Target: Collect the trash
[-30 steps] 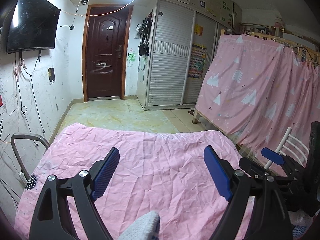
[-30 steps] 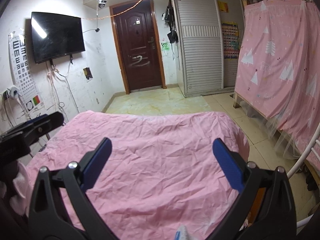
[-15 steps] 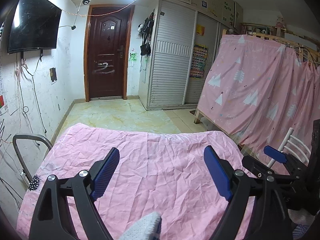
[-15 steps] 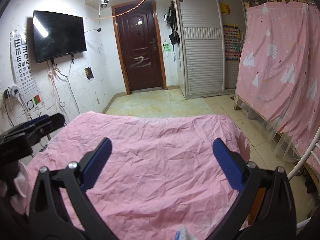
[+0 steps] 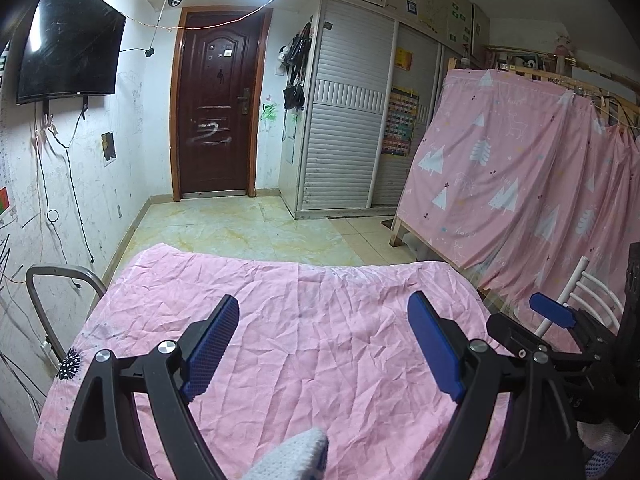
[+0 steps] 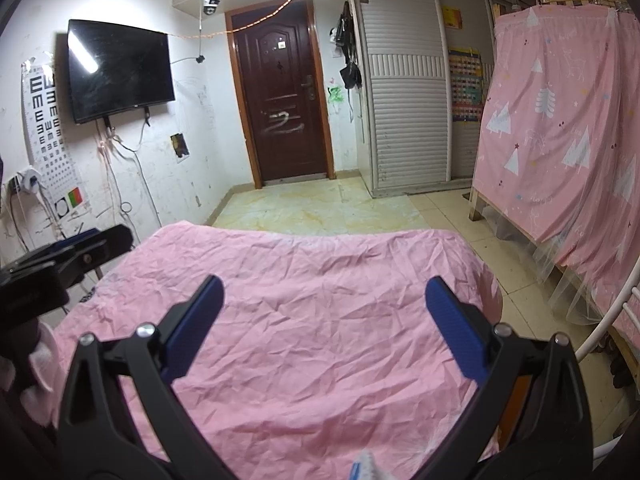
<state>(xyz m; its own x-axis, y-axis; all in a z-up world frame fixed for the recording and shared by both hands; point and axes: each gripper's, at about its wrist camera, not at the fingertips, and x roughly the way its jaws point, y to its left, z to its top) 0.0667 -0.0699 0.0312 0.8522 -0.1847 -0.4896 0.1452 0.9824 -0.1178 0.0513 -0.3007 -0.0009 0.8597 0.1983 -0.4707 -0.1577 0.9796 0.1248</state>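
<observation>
A wrinkled pink cloth covers the table in front of me, and I see only creases on it in both views. My left gripper hovers over the near half of the cloth, open, with nothing between its blue pads. My right gripper is also open and empty over the pink cloth. Each gripper shows in the other's view: the right gripper at the right edge, the left gripper at the left edge. A white knitted glove tip pokes in at the bottom.
A grey metal chair frame stands at the table's left, against a wall with loose cables. A white metal rail and a pink curtained bed frame close off the right. Tiled floor runs to a brown door.
</observation>
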